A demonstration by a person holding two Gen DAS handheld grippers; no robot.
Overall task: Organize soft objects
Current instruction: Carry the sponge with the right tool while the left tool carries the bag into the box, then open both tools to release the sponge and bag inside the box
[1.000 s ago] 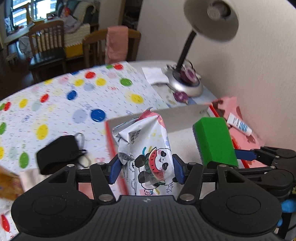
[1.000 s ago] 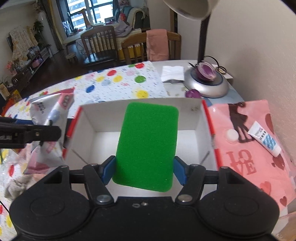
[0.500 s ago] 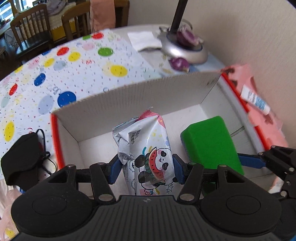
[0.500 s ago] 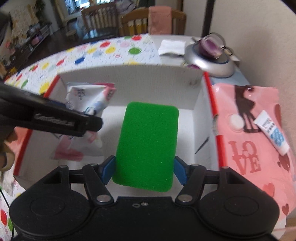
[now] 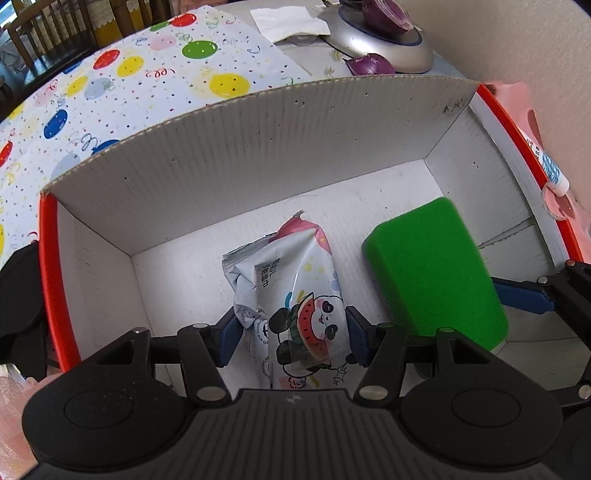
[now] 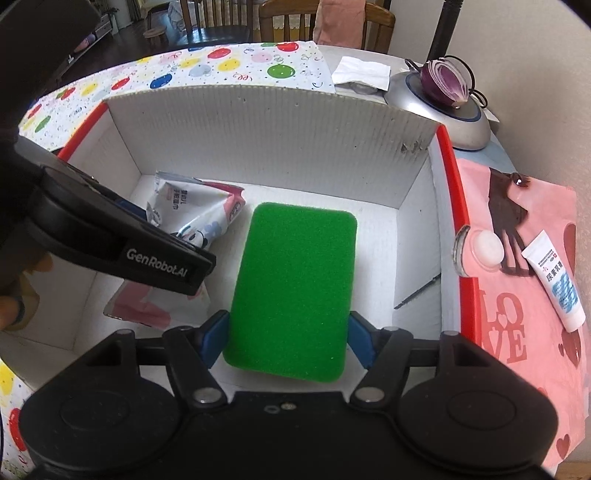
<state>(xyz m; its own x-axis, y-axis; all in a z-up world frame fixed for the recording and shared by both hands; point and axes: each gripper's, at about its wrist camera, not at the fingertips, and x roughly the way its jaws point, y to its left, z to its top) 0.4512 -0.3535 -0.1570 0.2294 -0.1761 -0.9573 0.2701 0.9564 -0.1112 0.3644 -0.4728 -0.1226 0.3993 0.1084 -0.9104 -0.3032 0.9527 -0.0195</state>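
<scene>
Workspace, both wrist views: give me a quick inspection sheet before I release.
Surface: table under a balloon-print cloth and pink mat.
Job's things: wipes pack and green sponge, both low inside the white box.
Clutter: tube, lamp base with cut onion, paper napkin, black item.
Grippers: left gripper shut on pack; right gripper shut on sponge.
Cables: nothing seen.
Surroundings: wooden chairs, wall.
</scene>
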